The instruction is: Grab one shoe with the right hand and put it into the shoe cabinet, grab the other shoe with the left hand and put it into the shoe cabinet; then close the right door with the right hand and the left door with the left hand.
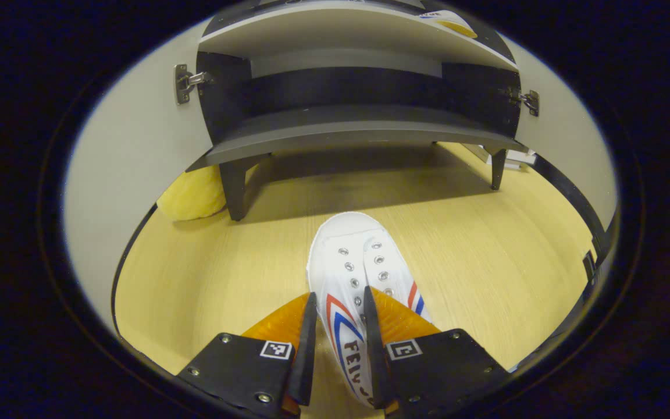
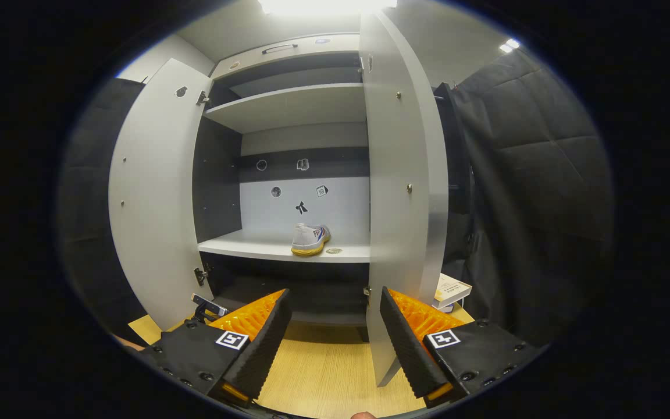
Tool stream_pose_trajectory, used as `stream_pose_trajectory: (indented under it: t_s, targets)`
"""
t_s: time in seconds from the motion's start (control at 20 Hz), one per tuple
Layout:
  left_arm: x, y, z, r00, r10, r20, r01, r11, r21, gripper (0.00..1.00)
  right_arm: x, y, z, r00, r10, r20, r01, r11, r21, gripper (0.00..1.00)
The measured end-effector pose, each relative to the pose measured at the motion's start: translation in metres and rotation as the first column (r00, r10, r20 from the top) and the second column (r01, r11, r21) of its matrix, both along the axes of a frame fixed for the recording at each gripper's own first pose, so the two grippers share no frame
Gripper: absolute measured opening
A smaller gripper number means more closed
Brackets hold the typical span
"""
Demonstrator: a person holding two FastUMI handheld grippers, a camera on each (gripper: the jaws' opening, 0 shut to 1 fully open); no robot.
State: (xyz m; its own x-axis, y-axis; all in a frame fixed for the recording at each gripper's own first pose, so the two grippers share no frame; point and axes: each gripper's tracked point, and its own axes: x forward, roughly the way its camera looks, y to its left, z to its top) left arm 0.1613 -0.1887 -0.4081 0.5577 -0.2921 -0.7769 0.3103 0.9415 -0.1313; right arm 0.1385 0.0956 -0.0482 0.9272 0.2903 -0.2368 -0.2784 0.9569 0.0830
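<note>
Left gripper (image 1: 339,326): clamped on white shoe (image 1: 358,279) over floor (image 1: 486,256). Right gripper (image 2: 335,326): fingers apart, facing shoe cabinet (image 2: 288,110); second shoe (image 2: 310,239) shelved.

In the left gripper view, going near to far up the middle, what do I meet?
Left gripper closed on the white shoe → bare wood floor → cabinet's bottom shelf → upper shelf.

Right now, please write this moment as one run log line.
left gripper: shut on floor shoe | right gripper: open, empty | other shoe: on cabinet shelf | doors: both open
</note>
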Motion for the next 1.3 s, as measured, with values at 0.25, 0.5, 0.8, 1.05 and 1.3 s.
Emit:
stream_pose_trajectory:
  t_s: [0.25,0.5,0.8,1.05,1.3]
  targets:
    - [0.006,0.005,0.000,0.998,0.066,-0.003,-0.066,0.998,-0.016,0.08,-0.004,-0.007,0.003,1.000,0.001,0.011,-0.001,1.000,-0.026,0.95]
    - [0.012,0.007,0.009,0.995,0.100,-0.001,-0.100,0.994,-0.054,0.02,-0.005,-0.013,0.005,1.000,0.001,0.011,0.000,1.000,-0.022,0.95]
    - [0.020,0.007,0.030,0.996,0.089,0.019,-0.088,0.993,-0.075,0.01,-0.012,-0.011,0.011,1.000,0.014,0.028,-0.013,1.000,-0.020,0.92]
    - [0.028,0.008,0.072,0.993,0.097,0.068,-0.088,0.988,-0.127,0.01,-0.020,-0.011,0.018,0.999,0.015,0.044,-0.014,1.000,-0.021,0.95]
    - [0.035,0.012,0.125,0.985,0.095,0.147,-0.071,0.985,-0.157,0.01,-0.028,-0.011,0.023,0.999,0.010,0.053,-0.009,1.000,-0.021,0.95]
